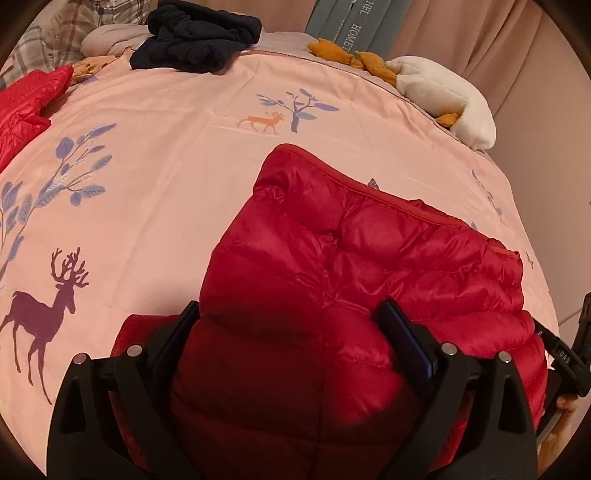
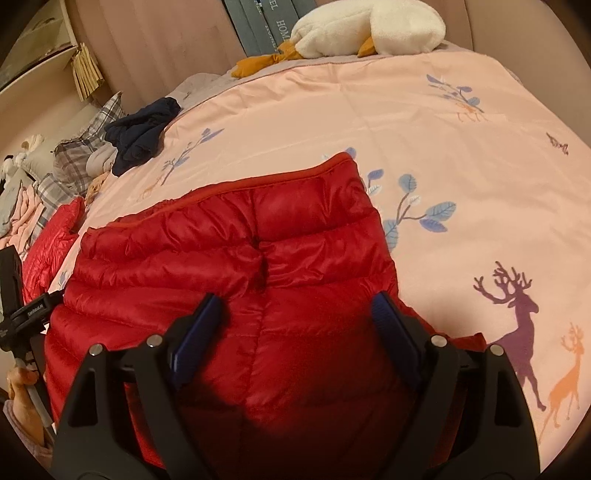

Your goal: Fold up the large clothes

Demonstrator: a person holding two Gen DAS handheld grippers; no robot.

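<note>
A folded red puffer jacket lies on the pink deer-print bedspread, close under both cameras. My left gripper stands wide open over the jacket's near left part, with puffy fabric bulging up between its blue pads, which do not clamp it. In the right wrist view the same jacket shows its hemmed far edge. My right gripper is open too, its fingers spread over the near right part of the jacket.
A second red garment lies at the bed's left side. Dark navy clothes are piled at the far edge by plaid pillows. A white plush goose rests at the far corner. A hand holds the other tool at the right view's left edge.
</note>
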